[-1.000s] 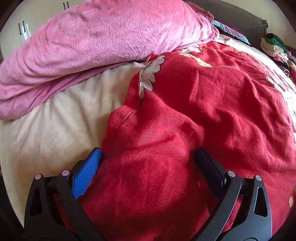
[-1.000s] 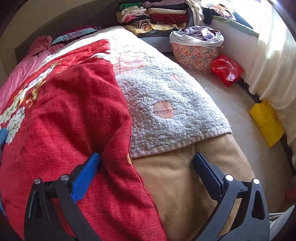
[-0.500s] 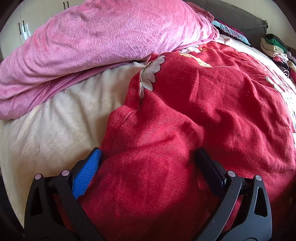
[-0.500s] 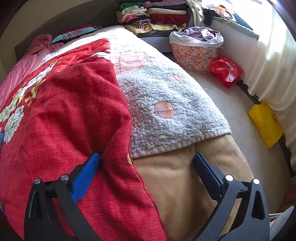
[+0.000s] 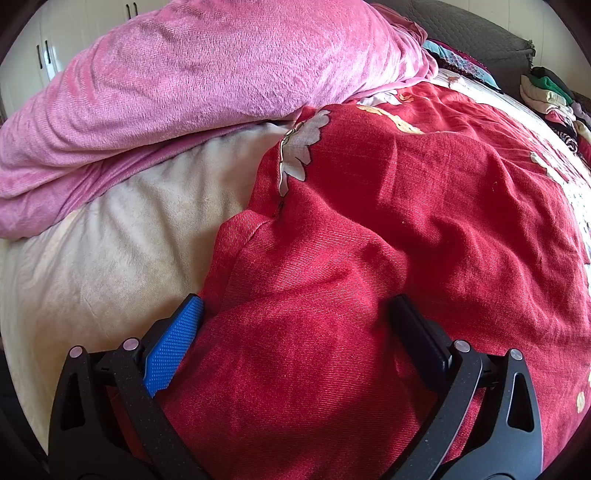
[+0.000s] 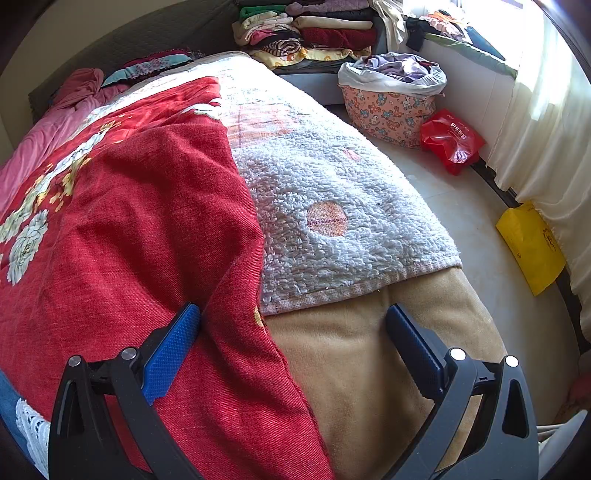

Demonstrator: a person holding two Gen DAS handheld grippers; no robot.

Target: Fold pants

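Pants [image 5: 369,240], red, between spread left tongs [image 5: 295,314]

I stand at the foot of a bed [image 6: 369,369] with a tan cover. Right of the bed, sunlit pale floor [image 6: 461,206] runs to a cream curtain [image 6: 546,122]; beyond the bed's far end, folded clothes [image 6: 314,33] sit stacked. Left of the bed, white cupboard doors [image 5: 48,55] show.

Both grippers look the same tbh: left gripper [image 5: 295,317] and right gripper [image 6: 293,321] have matte black speckled plastic arms w/ triangular cutouts, two silver round screws per side. Left-hand fingers [image 5: 173,347] carry blue knurled pads; the other side looks darker, navy on the right one.
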